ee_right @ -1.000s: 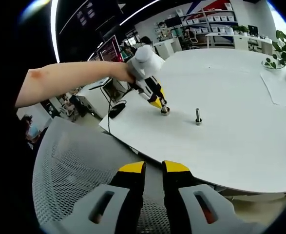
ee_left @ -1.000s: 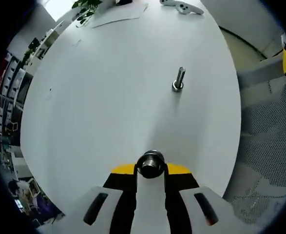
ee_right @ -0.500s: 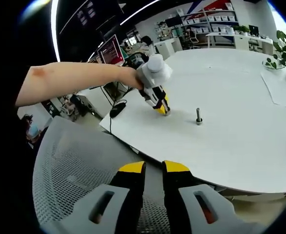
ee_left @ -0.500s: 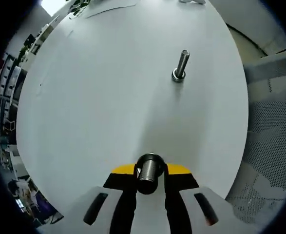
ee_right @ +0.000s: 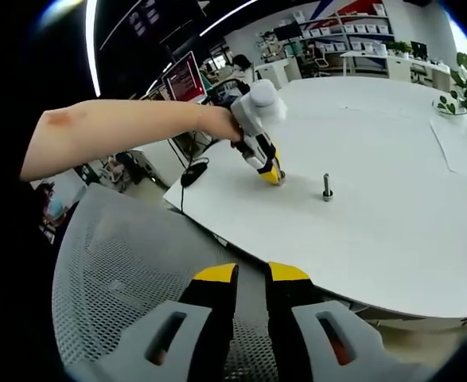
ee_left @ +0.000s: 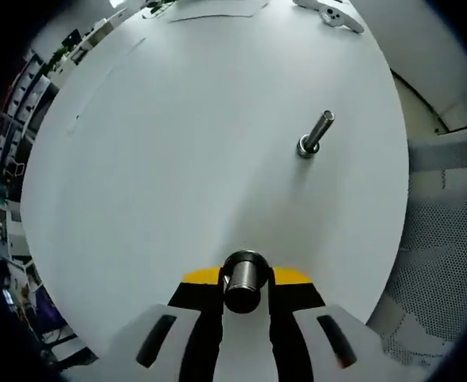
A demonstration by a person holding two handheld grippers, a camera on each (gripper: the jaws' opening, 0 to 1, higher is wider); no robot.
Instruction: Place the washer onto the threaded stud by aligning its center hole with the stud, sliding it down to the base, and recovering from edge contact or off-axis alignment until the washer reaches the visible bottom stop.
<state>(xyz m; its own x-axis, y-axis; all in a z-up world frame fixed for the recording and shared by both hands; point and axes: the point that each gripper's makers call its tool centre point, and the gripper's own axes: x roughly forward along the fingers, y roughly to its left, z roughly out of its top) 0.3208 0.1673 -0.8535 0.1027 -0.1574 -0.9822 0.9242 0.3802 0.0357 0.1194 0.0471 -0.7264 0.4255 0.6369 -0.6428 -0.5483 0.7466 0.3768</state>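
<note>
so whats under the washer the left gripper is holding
White table lies beneath the washer clamped in the left gripper. The threaded stud stands apart; the patch directly underneath is covered.

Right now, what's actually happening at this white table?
A person is holding the left gripper low over the white table, its jaws shut on a small metal washer. The threaded stud stands upright on the table some way ahead, with nothing on it yet. The right gripper hangs back off the table edge above a mesh chair, jaws close together and holding nothing.
</note>
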